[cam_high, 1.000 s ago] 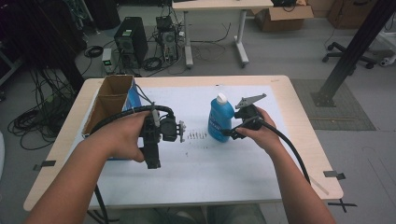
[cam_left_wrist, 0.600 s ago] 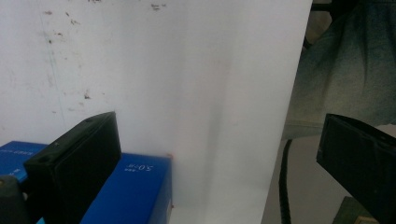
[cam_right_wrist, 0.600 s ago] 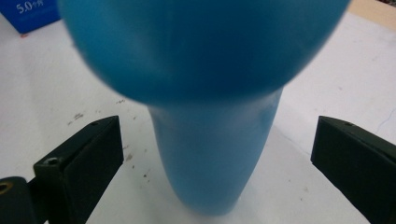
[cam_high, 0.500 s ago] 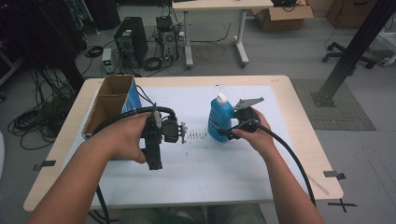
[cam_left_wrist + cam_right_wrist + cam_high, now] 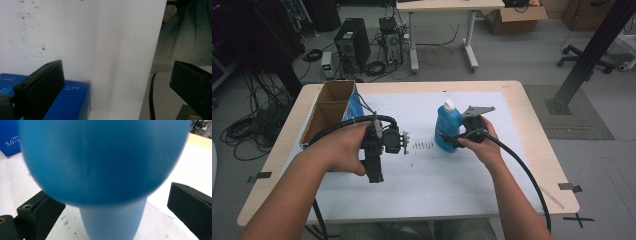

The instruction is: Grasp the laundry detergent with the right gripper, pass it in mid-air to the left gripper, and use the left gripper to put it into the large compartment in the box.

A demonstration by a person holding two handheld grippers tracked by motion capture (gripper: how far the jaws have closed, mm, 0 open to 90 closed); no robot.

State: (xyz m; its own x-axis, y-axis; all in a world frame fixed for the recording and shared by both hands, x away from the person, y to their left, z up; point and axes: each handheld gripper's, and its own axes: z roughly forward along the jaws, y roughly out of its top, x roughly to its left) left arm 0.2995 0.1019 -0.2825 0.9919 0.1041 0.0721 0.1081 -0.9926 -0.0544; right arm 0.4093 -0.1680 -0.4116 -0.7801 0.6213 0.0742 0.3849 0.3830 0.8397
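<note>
The blue bottle (image 5: 447,127) stands upright near the middle of the white table (image 5: 452,175), straight ahead of my right gripper (image 5: 112,207) and between its jaws, which are spread wide and not yet touching it. My right hand is the nearer one. My left gripper (image 5: 117,85) hangs open and empty beside the blue box (image 5: 67,102)

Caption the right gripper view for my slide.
Open right gripper straddles the blue bottle, fingers apart.
</note>
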